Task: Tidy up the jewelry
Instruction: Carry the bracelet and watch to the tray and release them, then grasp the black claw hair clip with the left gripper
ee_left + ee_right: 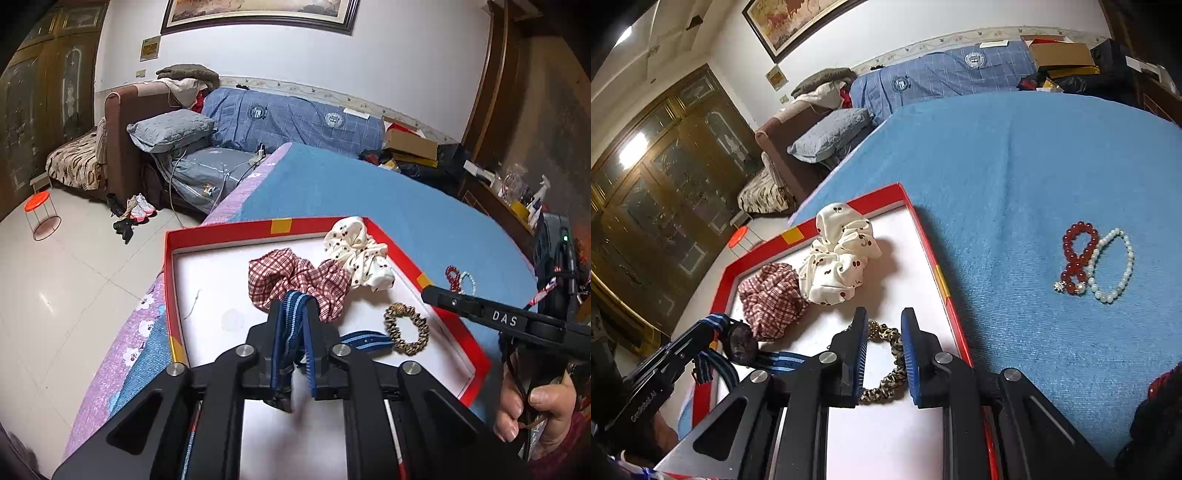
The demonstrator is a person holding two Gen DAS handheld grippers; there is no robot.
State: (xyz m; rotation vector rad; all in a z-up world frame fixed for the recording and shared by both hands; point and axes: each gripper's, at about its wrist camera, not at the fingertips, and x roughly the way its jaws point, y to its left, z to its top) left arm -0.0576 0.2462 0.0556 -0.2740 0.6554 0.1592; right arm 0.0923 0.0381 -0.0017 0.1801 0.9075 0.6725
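My left claw (293, 306) hangs over the red box (170, 280). Its jaws are a little apart, and the blue striped band (290, 325) hangs loose in the gap. The band loops over the tips (from the other camera it looks draped rather than pinched), and its far end trails on the white floor of the box. Just beyond the tips lies the red plaid scrunchie (295, 280). The cream scrunchie with cherries (358, 254) touches its far side and leans against the back corner of the box.

My right claw (884, 317) is released too. Its two fingers stand either side of the leopard-print hair tie (886, 380), which lies flat on the box floor near the right wall. The pads do not close on it. My right hand (532, 410) shows at the edge of the left view, wrapped round the handle.

Outside the box, well to its right on the blue-covered bed (1034, 166), the red bead bracelet (1078, 263) and the pearl bracelet (1106, 298) lie side by side, touching.
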